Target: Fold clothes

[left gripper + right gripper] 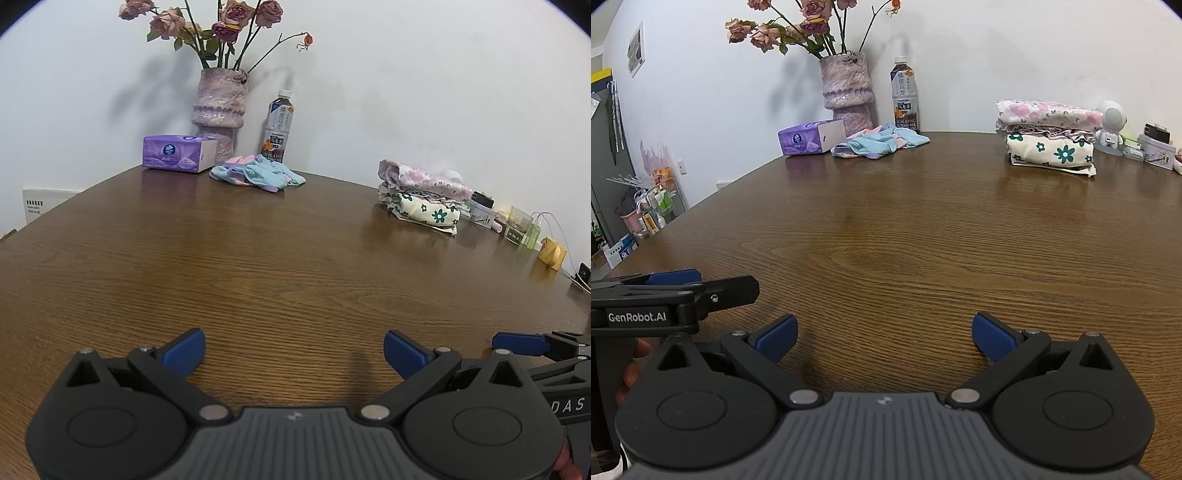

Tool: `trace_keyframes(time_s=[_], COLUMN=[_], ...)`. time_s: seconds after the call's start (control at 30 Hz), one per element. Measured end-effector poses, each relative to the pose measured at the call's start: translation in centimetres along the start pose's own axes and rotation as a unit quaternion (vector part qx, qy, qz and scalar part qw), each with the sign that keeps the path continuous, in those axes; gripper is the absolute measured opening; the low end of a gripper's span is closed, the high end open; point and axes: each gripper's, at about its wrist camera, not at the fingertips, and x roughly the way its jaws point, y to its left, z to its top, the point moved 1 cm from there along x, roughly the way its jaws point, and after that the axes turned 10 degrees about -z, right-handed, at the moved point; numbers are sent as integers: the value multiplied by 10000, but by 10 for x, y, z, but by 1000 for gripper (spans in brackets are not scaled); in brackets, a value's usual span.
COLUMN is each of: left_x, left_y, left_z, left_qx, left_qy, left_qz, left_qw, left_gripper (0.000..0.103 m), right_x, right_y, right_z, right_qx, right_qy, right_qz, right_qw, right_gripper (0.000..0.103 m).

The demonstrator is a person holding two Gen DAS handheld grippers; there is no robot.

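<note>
Nearest the lens, the left gripper [293, 349] hangs low over the bare wooden table [280, 258] with its blue fingers spread wide and nothing between them; the right gripper [884, 334] just beside it is equally wide and equally empty. Both sit at the near edge, well apart from any cloth, so the reach ahead is long and that is where trouble could start. The loose heap of pastel clothes [256, 173] — blue, pink and lilac pieces tangled together — lies at the far edge, touching or nearly touching the foot of the tea bottle [277, 127] and close beside the tissue box [179, 153] and the flower vase [218, 107]. A pull on the heap from a careless angle could drag against the bottle and tip it, or nudge the tall vase behind. Because the pieces are bunched, a pinch may also lift two garments at once. Far right, the folded stack of floral clothes [1049, 138] stands near small clutter, and a wide sweep could knock it crooked.
</note>
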Motion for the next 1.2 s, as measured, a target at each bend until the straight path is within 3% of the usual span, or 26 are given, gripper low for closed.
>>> trace_keyframes(time_s=[0.73, 0.87, 1.2], left_x=[2, -4, 3], left_y=[4, 4, -2], left_z=[10, 31, 99], left_qx=[6, 85, 368], left_qy=[129, -117, -481], left_qz=[-286, -359, -353], left_qw=[9995, 9993, 9975], left_gripper=[103, 103, 103], right_x=[3, 3, -9], right_y=[-2, -8, -24], right_z=[1, 11, 70], right_qx=[-41, 176, 435], right_qy=[40, 113, -344], right_qz=[18, 46, 146], right_qw=[10000, 9998, 9984], right_gripper=[103, 103, 103])
